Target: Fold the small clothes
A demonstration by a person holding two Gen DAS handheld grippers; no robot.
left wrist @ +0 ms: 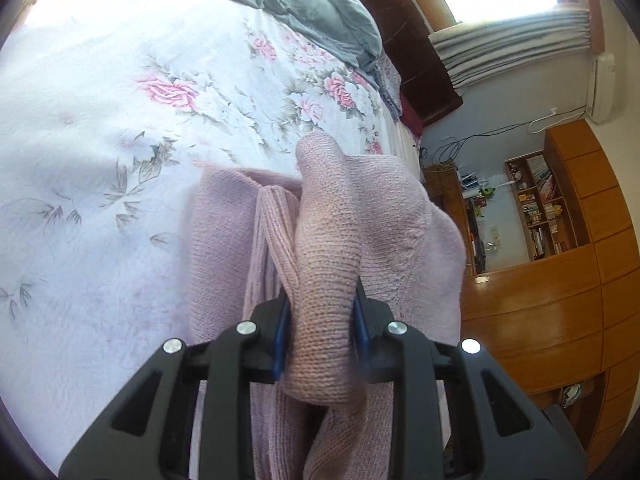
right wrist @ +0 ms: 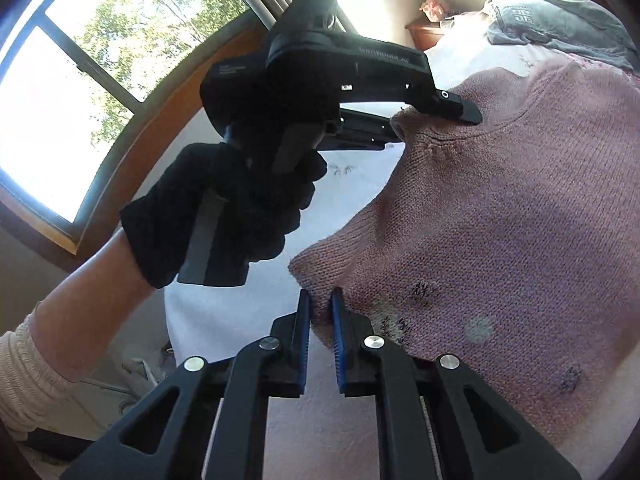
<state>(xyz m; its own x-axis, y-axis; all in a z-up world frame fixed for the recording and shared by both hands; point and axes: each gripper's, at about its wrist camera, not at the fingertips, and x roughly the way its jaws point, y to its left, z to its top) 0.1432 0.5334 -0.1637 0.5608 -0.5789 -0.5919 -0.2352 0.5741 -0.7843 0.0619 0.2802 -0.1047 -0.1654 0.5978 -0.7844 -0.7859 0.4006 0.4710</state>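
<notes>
Pink knit sweater (left wrist: 340, 240) is gripped at two edges by left gripper (left wrist: 320, 328) and right gripper (right wrist: 320, 320), lifted clear of bed (left wrist: 100, 140) for folding.

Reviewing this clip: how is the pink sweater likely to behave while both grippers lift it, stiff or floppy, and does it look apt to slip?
Probably floppy: the sweater sags between the left gripper and right gripper, and bunches into folds in the left wrist view. Slipping seems unlikely, since the coarse knit is pinched between both sets of jaws. It looks light for its size.

Sunlit window (right wrist: 80, 92), wooden bookshelf (left wrist: 540, 208)
</notes>
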